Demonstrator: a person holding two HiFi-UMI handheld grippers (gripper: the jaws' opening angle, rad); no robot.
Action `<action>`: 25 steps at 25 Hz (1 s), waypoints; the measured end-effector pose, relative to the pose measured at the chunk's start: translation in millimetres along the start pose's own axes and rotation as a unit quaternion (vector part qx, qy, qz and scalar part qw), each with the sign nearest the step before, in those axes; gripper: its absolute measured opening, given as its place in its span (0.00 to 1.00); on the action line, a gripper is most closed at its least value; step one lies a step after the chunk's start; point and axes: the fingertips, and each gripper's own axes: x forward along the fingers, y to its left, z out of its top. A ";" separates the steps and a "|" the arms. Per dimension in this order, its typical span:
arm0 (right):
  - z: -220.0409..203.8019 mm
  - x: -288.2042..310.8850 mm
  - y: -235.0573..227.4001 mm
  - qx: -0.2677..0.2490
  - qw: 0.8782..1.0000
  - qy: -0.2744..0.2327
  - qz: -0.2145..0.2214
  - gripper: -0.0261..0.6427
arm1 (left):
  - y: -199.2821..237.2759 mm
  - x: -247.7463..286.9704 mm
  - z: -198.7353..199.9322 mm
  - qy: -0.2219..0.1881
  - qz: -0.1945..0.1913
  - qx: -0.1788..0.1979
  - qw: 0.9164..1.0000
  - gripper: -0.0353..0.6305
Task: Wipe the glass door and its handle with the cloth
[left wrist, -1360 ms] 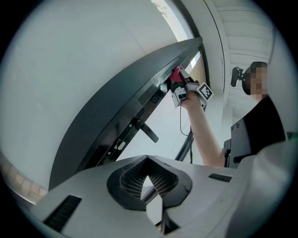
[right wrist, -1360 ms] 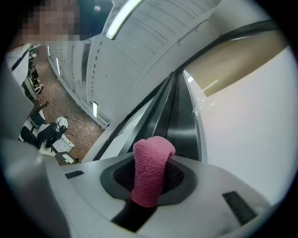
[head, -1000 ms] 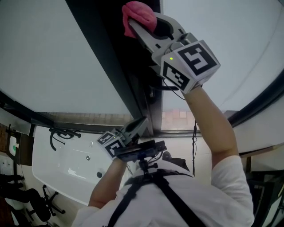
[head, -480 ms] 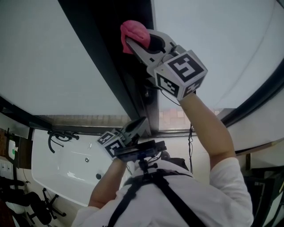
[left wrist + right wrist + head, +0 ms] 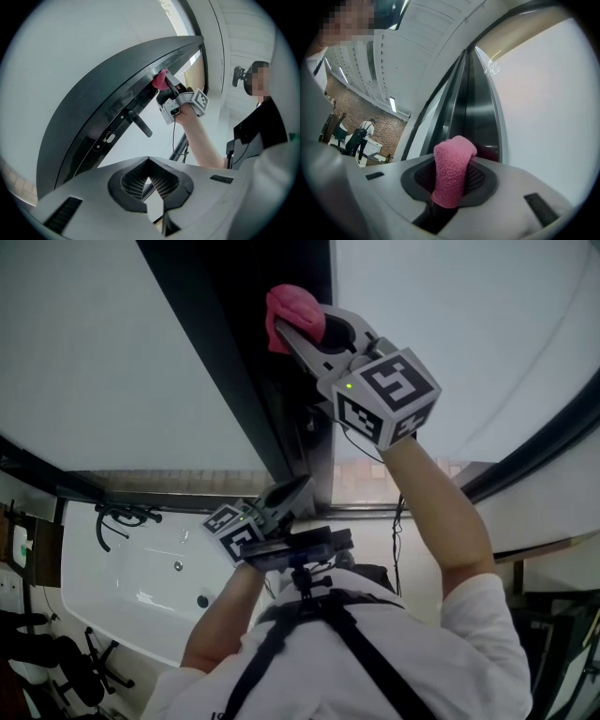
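Observation:
A pink cloth (image 5: 291, 313) is pinched in my right gripper (image 5: 298, 322), which is shut on it and presses it against the dark door frame (image 5: 239, 362) between two frosted glass panes (image 5: 112, 362). In the right gripper view the cloth (image 5: 452, 171) stands up between the jaws, in front of the frame (image 5: 480, 117). The black lever handle (image 5: 137, 123) sits lower on the frame, below the cloth (image 5: 160, 79). My left gripper (image 5: 289, 498) is held low by the chest, away from the door, shut with nothing in it (image 5: 149, 168).
A white table (image 5: 141, 587) with a black cable lies at the lower left, with black chairs (image 5: 56, 662) beside it. A person (image 5: 363, 133) stands far off by a brick wall. A camera rig (image 5: 295, 549) sits on the chest harness.
My right gripper has slid the cloth a little down the dark frame, then slightly to the right. The left gripper has barely shifted.

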 end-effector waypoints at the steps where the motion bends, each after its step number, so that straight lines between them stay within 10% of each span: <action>1: -5.7 -2.0 0.6 0.002 1.000 0.001 -0.001 0.18 | 2.1 -0.8 -2.8 0.000 0.000 0.000 1.000 0.04; 25: -53.5 -14.9 5.4 0.028 0.997 0.067 -0.006 0.18 | -9.8 3.2 1.9 0.009 -0.010 -0.002 1.000 0.04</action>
